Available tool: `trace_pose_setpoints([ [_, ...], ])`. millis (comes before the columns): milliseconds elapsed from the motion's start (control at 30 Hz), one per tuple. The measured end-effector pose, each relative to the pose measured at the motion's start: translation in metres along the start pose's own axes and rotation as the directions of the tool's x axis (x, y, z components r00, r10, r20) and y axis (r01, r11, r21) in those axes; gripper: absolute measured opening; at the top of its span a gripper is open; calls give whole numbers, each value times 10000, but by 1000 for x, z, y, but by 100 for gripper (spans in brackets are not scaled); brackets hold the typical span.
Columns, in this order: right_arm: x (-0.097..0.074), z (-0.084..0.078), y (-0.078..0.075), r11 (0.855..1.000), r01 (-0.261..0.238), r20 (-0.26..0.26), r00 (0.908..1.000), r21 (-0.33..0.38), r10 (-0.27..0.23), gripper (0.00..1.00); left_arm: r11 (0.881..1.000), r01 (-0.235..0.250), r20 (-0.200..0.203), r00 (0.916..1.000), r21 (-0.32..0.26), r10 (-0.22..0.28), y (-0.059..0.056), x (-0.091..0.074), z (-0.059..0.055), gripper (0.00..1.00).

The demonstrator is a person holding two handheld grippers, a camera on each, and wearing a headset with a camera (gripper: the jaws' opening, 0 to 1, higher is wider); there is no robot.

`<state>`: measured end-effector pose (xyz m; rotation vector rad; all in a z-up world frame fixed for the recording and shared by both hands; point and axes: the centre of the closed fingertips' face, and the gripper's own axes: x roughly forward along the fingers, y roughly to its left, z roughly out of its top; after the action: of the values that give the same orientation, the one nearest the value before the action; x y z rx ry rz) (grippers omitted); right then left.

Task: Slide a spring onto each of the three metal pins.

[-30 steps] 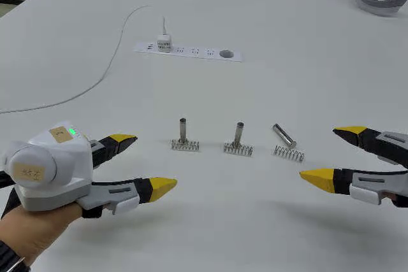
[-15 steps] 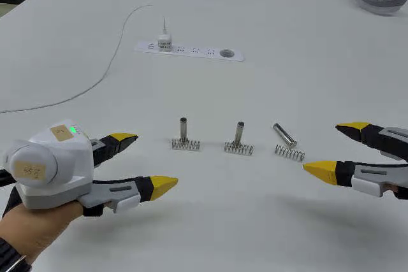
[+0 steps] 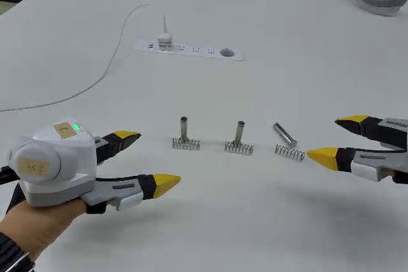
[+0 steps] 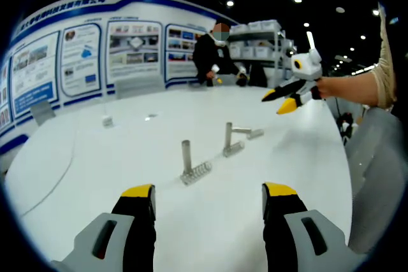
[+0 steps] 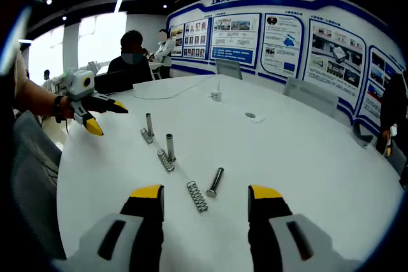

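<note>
Fingers (image 3: 160,184) of left gripper (image 3: 157,157) spread wide, holding nothing; right gripper (image 3: 322,137) also agape and empty. On white table (image 3: 287,49), left pin (image 3: 183,127) and middle pin (image 3: 240,130) stand upright, with left spring (image 3: 185,144) and middle spring (image 3: 238,148) lying at their bases. 3rd pin (image 3: 285,136) lies flat, right spring (image 3: 289,152) just beside it, near right gripper's tips.

power strip (image 3: 189,50), white cable (image 3: 112,60), white table (image 3: 306,49)

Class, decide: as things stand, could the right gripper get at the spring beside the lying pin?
Probably yes. The right gripper is open, the spring lies on bare table just ahead of its jaws, and nothing stands between them.
</note>
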<state>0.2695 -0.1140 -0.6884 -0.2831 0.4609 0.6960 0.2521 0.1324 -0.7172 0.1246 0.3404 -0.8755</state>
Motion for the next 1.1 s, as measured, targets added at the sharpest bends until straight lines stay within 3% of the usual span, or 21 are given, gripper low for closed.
trace_pose_setpoints([
  [333,23,12,-9,9997,142,-345,9993,-192,-148,48,10000,-16,-11,10000,-6,16,0,0,0,68],
  [533,40,11,-17,9985,366,-828,9958,-400,-398,43,10000,28,-8,10000,-12,-28,-2,1,0,68],
  [800,61,13,-24,9987,517,-1198,9915,-17,-515,35,9999,92,-38,10000,-41,-92,-1,3,-2,67],
  [933,71,10,-23,9985,542,-1463,9877,-56,-544,32,9999,98,-75,9999,-74,-99,-2,4,-3,67],
  [1100,81,-2,-26,9975,701,-2154,9742,36,-676,28,9999,121,-86,9999,-81,-122,-3,5,-3,67],
])
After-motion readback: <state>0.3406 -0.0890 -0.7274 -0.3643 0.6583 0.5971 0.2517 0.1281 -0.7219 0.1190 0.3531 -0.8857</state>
